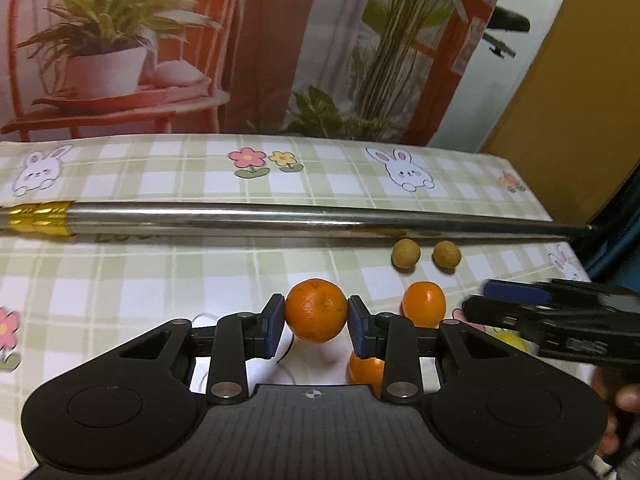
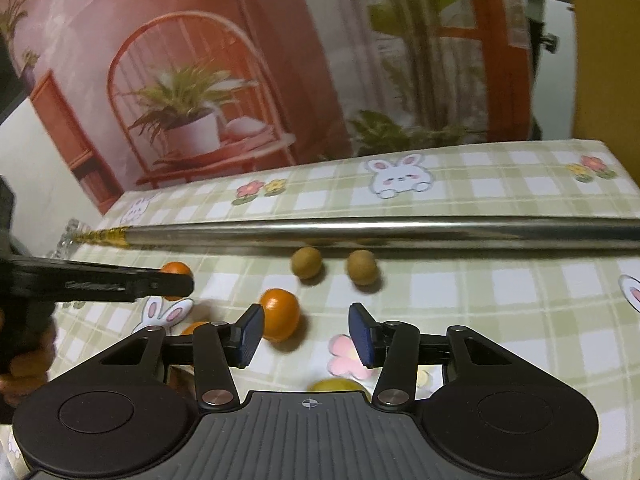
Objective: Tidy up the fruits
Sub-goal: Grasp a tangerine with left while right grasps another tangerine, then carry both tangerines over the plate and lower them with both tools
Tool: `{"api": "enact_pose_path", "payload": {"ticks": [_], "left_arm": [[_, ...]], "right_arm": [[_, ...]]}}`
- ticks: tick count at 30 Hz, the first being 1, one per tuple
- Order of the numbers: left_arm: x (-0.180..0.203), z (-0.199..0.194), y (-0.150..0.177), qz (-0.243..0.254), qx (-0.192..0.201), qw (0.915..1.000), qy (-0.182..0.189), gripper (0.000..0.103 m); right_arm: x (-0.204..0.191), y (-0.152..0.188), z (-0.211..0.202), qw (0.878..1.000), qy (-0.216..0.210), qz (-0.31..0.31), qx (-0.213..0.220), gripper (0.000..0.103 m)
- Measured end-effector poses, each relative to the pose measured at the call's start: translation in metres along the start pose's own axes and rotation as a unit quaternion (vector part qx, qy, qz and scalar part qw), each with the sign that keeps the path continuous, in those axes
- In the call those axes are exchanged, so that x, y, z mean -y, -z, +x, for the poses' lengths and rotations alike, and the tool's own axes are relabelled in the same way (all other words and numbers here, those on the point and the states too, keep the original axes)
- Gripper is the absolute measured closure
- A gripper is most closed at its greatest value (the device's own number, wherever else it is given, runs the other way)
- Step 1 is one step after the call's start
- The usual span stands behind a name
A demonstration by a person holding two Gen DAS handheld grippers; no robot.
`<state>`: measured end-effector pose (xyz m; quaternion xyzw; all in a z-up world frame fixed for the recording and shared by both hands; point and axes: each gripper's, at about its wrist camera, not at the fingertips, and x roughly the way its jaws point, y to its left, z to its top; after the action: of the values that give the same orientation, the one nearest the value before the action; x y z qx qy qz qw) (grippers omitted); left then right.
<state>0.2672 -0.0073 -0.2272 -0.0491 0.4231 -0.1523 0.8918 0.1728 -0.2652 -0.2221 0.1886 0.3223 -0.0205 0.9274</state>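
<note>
Tangerine pinched between left fingers, right fingers spread, empty above tablecloth

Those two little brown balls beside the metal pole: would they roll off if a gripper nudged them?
Probably. The two brown fruits look round and lie loose on the flat tablecloth. The metal pole just behind might stop them rolling that way. They look light.
</note>
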Motion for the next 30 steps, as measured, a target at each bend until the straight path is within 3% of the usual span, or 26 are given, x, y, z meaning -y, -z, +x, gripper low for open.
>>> {"api": "enact_pose_path", "payload": {"ticks": [10,17,23,30], "left_arm": [[-0.006,-0.055,0.03,-0.027,0.029,0.9992,-0.01,0.067],[-0.01,-0.075,0.05,-0.039,0.033,0.9985,-0.019,0.067],[-0.011,-0.086,0.061,-0.052,0.034,0.998,-0.012,0.067],[-0.002,-0.095,0.072,-0.045,0.035,0.9984,-0.004,0.067]], "right_arm": [[-0.026,-0.007,0.045,0.999,-0.011,-0.016,-0.047,0.06],[-0.023,-0.005,0.059,0.998,0.002,-0.003,-0.067,0.071],[-0.026,-0.002,0.054,0.998,0.005,-0.003,-0.06,0.072],[-0.033,0.0,0.02,1.0,-0.003,0.001,-0.025,0.072]]}}
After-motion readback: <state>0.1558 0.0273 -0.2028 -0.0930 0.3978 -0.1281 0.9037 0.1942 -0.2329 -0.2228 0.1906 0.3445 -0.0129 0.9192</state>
